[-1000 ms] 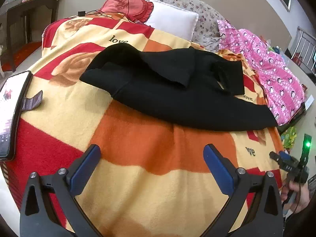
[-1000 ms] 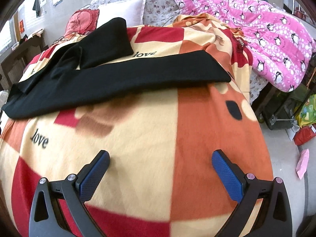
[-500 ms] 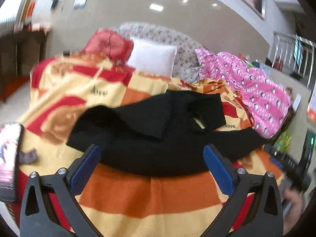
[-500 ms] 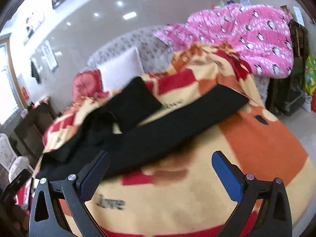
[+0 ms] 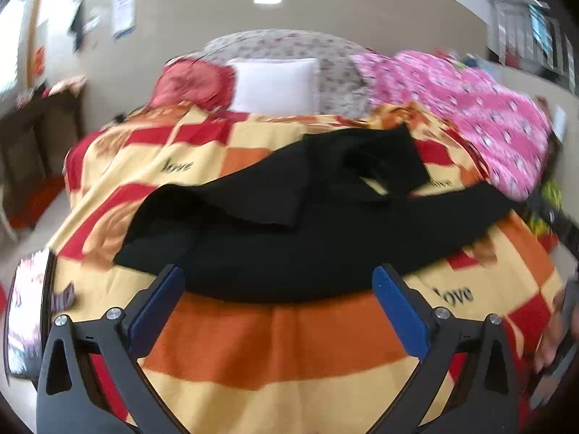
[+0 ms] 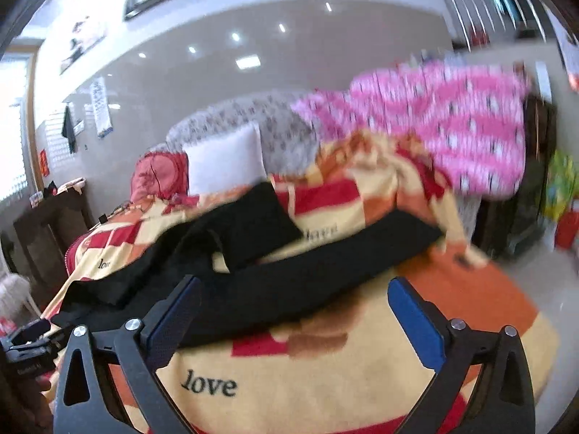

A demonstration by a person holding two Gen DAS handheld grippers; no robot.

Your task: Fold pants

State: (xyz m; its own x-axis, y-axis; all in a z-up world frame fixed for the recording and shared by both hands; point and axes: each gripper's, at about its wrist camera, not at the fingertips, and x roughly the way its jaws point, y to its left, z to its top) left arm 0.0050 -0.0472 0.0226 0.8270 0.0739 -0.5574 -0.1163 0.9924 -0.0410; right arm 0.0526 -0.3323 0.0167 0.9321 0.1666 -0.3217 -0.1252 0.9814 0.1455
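Right now both grippers hang over the near edge of a bed, and neither has hold of anything. Seen from the left wrist, the left gripper has its jaws spread wide, the blue pads framing the near hem of the black pants without touching the cloth. The pants lie across the middle of a red, orange and cream blanket printed with the word "love"; one leg runs long toward 3 o'clock, the other is doubled over on itself toward 12 o'clock, so the garment is loosely and only partly folded. At 12 o'clock beyond it sit a white pillow and a red cushion, with a pink patterned quilt heaped at 2 o'clock. A phone lies on the blanket at 9 o'clock. From the right wrist, the right gripper is likewise wide open and empty, its left pad in front of the near edge of the pants, whose long leg stretches toward 2 o'clock. Both views are smeared by motion blur, so finer detail of the folds cannot be made out.
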